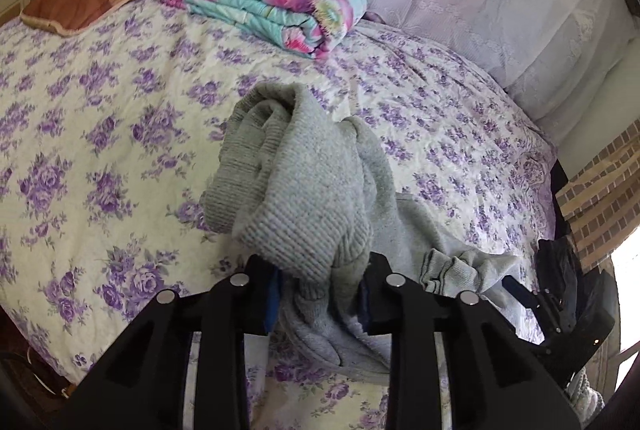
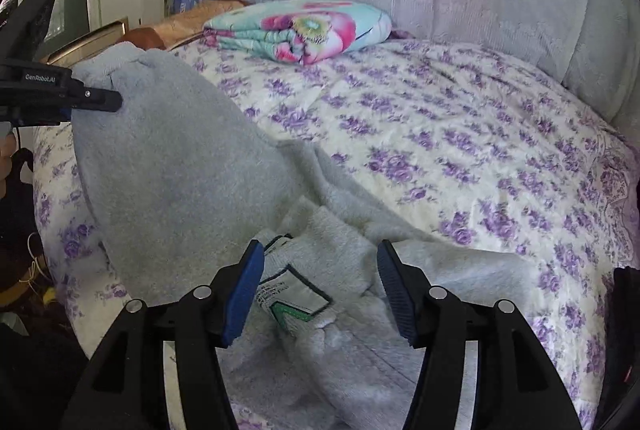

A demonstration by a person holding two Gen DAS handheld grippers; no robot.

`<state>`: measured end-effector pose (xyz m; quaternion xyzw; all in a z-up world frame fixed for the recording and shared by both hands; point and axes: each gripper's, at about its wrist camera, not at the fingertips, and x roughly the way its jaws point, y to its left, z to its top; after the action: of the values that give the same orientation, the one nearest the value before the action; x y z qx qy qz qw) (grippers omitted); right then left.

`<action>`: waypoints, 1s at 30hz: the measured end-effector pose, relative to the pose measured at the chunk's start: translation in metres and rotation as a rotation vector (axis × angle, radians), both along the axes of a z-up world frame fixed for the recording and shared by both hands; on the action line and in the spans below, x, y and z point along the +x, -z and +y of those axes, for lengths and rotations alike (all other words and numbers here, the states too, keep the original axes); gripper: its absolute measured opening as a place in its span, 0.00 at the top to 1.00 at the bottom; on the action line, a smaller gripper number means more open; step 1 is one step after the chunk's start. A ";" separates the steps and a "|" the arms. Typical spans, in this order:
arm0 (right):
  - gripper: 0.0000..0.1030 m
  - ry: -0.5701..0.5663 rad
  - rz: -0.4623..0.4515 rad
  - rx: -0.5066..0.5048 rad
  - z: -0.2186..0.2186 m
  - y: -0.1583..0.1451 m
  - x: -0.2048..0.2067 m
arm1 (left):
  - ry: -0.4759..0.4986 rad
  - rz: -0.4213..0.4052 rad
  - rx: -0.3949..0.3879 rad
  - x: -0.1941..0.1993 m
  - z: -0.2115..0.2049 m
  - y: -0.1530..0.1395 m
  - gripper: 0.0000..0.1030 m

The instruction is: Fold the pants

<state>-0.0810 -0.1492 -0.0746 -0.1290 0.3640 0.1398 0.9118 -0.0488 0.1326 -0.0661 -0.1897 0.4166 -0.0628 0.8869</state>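
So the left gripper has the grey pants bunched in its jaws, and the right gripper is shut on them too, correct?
Not quite. The left gripper does clamp the grey pants, but the right gripper is open: the right wrist view shows its blue pads standing apart over the pants, pressing on nothing.

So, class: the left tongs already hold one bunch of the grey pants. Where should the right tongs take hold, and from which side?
Probably the waistband edge by the sewn label, approached from above. The grey pants lie flat there, directly between the open right tongs, while the left tongs lift the other end.
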 end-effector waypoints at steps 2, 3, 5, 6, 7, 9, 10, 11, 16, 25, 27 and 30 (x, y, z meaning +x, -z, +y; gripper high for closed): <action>0.35 0.093 0.055 -0.018 -0.019 0.011 0.011 | 0.020 -0.030 0.039 -0.002 -0.014 -0.012 0.74; 0.34 0.133 0.129 -0.020 -0.027 0.026 0.020 | 0.035 -0.049 0.064 -0.003 -0.024 -0.019 0.74; 0.23 0.138 0.268 0.011 -0.039 0.057 0.033 | 0.072 -0.080 0.107 -0.005 -0.043 -0.030 0.74; 0.22 0.135 0.244 0.058 -0.045 0.056 0.034 | 0.089 -0.093 0.124 -0.006 -0.052 -0.035 0.74; 0.21 0.130 0.258 0.082 -0.049 0.055 0.036 | 0.117 -0.112 0.148 -0.006 -0.065 -0.041 0.74; 0.21 0.126 0.242 0.138 -0.060 0.043 0.032 | 0.173 -0.146 0.198 -0.007 -0.092 -0.050 0.74; 0.21 0.136 0.211 0.167 -0.068 0.035 0.025 | 0.202 -0.160 0.220 -0.008 -0.105 -0.053 0.74; 0.21 0.153 0.184 0.191 -0.079 0.028 0.019 | 0.232 -0.176 0.245 -0.009 -0.119 -0.055 0.74; 0.19 0.314 0.171 0.259 -0.146 0.018 -0.004 | 0.397 -0.224 0.342 -0.012 -0.195 -0.052 0.74; 0.19 0.555 0.176 0.385 -0.242 0.026 -0.047 | 0.686 -0.232 0.510 -0.031 -0.314 0.003 0.74; 0.19 0.571 0.168 0.388 -0.251 0.025 -0.051 | 0.736 -0.206 0.615 -0.037 -0.334 0.026 0.62; 0.19 0.576 0.154 0.393 -0.258 0.021 -0.052 | 0.831 -0.227 0.629 -0.055 -0.345 0.033 0.33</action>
<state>-0.1326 -0.4068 -0.0959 0.1677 0.4192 -0.0464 0.8911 -0.1041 -0.2119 -0.0994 0.2742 0.3569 -0.3009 0.8408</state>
